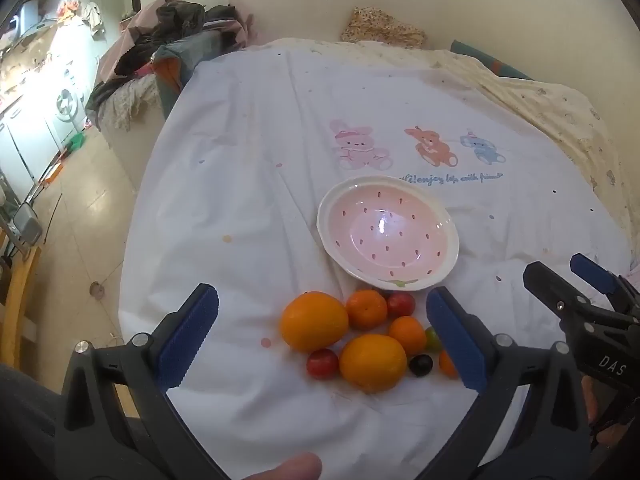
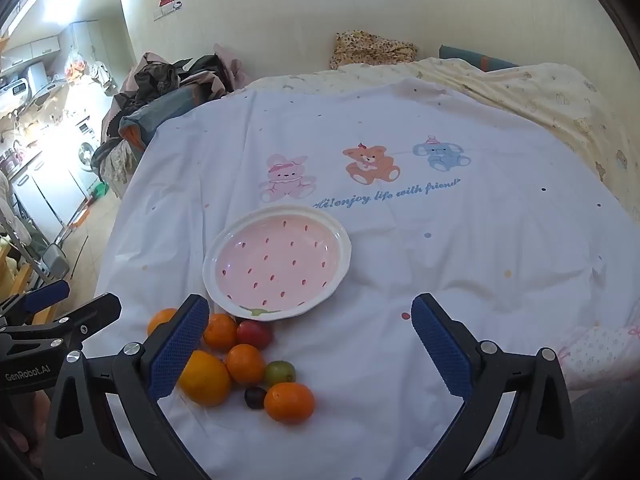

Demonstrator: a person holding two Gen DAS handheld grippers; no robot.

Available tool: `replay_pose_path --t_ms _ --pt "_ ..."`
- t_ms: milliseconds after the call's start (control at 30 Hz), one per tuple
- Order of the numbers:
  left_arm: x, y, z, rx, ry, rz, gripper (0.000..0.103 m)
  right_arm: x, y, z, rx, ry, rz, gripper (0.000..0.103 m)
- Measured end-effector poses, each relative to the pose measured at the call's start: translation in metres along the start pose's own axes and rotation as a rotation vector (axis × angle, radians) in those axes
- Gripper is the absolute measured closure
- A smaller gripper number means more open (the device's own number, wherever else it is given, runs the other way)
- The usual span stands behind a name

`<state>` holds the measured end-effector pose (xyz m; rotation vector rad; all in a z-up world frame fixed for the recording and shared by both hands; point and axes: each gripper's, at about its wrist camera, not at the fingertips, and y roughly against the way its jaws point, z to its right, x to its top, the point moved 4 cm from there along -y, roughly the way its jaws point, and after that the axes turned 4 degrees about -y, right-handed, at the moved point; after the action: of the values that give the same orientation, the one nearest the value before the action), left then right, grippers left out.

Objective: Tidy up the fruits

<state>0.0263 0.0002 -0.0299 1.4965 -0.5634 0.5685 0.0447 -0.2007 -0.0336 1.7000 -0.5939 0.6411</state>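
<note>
A pink strawberry-pattern bowl (image 1: 388, 232) with a white rim lies empty on the white sheet; it also shows in the right wrist view (image 2: 280, 262). Just in front of it is a pile of fruit: two large oranges (image 1: 314, 322) (image 1: 373, 362), smaller tangerines (image 1: 366, 309) (image 2: 289, 402), red cherry tomatoes (image 1: 322, 363) (image 2: 255, 334), a green one (image 2: 279, 373) and a dark grape (image 2: 255, 397). My left gripper (image 1: 322, 338) is open, hovering over the pile. My right gripper (image 2: 310, 344) is open and empty, to the right of the pile.
The white sheet (image 2: 440, 240) with printed cartoon animals covers a bed. A yellow quilt (image 2: 540, 92) lies at the far right, a heap of clothes (image 2: 168, 80) at the far left. The floor (image 1: 80, 220) drops off left of the bed.
</note>
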Motion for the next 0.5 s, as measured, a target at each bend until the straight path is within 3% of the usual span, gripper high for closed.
replay_pose_path --t_ms 500 --pt "0.002 -0.002 0.0048 -0.009 0.014 -0.014 0.0 0.0011 0.0001 0.0003 0.005 -0.011 0.005 0.0"
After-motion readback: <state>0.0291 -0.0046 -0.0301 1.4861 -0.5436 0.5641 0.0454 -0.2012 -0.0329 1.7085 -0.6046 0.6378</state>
